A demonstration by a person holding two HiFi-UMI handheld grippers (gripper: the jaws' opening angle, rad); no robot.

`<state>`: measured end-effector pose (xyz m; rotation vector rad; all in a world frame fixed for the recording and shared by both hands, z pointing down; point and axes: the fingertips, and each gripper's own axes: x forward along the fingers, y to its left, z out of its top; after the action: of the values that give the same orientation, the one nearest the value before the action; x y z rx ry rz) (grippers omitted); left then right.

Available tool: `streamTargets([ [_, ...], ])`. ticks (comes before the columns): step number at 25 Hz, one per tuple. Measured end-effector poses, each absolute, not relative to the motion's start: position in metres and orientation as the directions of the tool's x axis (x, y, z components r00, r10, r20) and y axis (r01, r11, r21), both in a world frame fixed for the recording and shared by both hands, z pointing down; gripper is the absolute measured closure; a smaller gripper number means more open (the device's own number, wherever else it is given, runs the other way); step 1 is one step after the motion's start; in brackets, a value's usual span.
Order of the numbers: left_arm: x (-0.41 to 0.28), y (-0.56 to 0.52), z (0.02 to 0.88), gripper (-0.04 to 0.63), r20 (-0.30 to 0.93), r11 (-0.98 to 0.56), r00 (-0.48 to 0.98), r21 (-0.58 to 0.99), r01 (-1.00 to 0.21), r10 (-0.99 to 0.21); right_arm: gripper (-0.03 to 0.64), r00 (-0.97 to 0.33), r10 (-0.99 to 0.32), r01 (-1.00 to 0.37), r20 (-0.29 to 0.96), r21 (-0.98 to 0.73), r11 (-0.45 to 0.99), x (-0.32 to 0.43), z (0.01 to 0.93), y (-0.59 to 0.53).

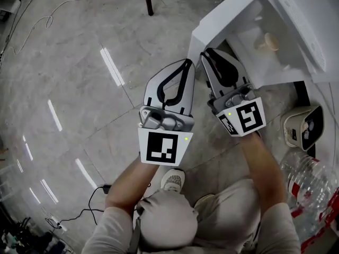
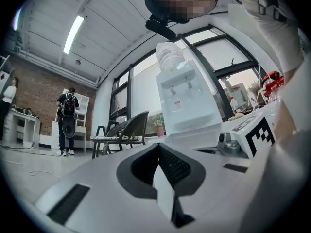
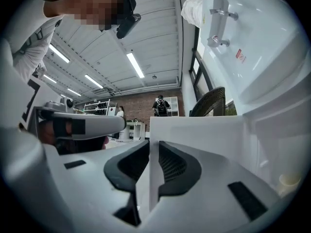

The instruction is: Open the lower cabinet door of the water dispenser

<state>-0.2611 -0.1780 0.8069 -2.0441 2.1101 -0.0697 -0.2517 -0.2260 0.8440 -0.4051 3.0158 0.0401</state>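
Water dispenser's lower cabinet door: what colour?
Plain white, no pattern. The door shows best in the head view.

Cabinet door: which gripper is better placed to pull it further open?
Right. The right gripper has its jaws closed on the free edge of the door. The left gripper, jaws shut and empty, hangs beside it, off the door.

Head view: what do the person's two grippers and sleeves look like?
The left gripper and right gripper are pale grey shells with black-lined tongs tapering to a point. Each carries a white cube bearing a black square marker and a small lit green dot, beside bare metal fittings. The person wears a light short-sleeved shirt.
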Motion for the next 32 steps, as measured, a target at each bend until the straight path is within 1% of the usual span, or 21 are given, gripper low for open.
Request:
streamTargets([
  [11, -0.284, -0.164, 0.8, 0.592, -0.122, 0.067, -0.045, -0.187, -0.98, -0.992, 0.548, -0.962, -0.255, -0.257, -0.099, 0.009, 0.966, -0.299, 0.843, -0.237],
  [13, -0.288, -0.163, 0.799, 0.592, -0.125, 0.074, -0.051, -0.189, -0.979, -0.991, 0.563, -0.957, -0.27, -0.27, -0.103, -0.016, 0.963, -0.306, 0.843, -0.241],
  [17, -0.294, -0.165, 0.8, 0.592, -0.124, 0.084, -0.061, -0.184, -0.979, -0.99, 0.568, -0.952, -0.292, -0.289, -0.095, -0.049, 0.956, -0.308, 0.85, -0.246],
  [21, -0.289, -0.166, 0.805, 0.592, -0.112, 0.078, -0.06, -0.165, -0.983, -0.992, 0.569, -0.951, -0.296, -0.294, -0.086, -0.036, 0.955, -0.291, 0.85, -0.241],
  [25, -0.265, -0.168, 0.8, 0.592, -0.11, 0.032, -0.015, -0.16, -0.987, -0.994, 0.575, -0.958, -0.274, -0.274, -0.083, -0.012, 0.962, -0.261, 0.836, -0.224],
  [29, -0.232, -0.171, 0.779, 0.592, -0.144, -0.022, 0.043, -0.144, -0.989, -0.989, 0.58, -0.956, -0.269, -0.268, -0.113, -0.026, 0.963, -0.221, 0.804, -0.203],
  [32, -0.207, -0.173, 0.762, 0.592, -0.166, -0.053, 0.077, -0.145, -0.988, -0.983, 0.581, -0.945, -0.303, -0.303, -0.124, -0.016, 0.953, -0.188, 0.784, -0.192],
])
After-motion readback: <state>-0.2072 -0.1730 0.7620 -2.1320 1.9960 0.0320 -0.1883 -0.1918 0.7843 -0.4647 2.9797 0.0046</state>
